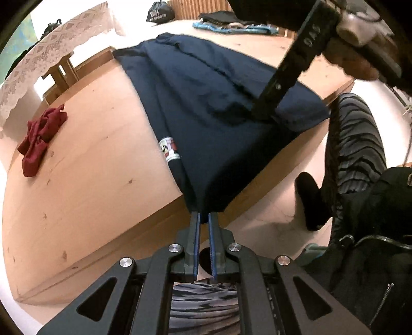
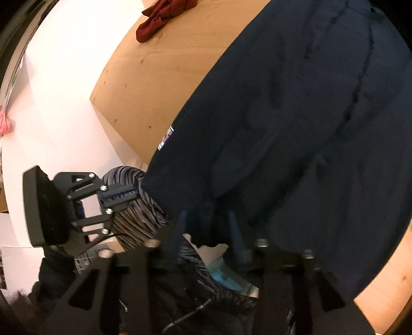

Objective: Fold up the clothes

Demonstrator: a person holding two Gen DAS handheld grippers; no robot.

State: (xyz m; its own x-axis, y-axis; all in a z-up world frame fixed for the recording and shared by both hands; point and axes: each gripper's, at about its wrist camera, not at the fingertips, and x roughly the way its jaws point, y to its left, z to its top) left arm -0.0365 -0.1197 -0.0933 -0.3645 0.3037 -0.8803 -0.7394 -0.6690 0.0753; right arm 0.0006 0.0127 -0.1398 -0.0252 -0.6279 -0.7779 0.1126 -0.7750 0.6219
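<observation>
A navy garment [image 1: 211, 90] lies spread on the wooden table [image 1: 90, 180], its near end hanging over the front edge. My left gripper [image 1: 203, 215] is shut on that end's left corner, just off the table edge. A white and red label [image 1: 168, 149] shows on the garment's left fold. My right gripper [image 1: 260, 116] reaches down onto the garment's right side. In the right wrist view my right gripper [image 2: 208, 221] stands open, with the hem of the navy garment [image 2: 283, 116] bunched loosely between its fingers. There my left gripper [image 2: 137, 193] grips the garment's corner at the left.
A crumpled red cloth [image 1: 41, 139] lies on the table's left side, also visible as the red cloth [image 2: 164, 15]. Other clothes [image 1: 231, 25] and a black bag [image 1: 159, 13] sit at the far end. A person's striped trouser leg [image 1: 355, 144] stands by the table's right front edge.
</observation>
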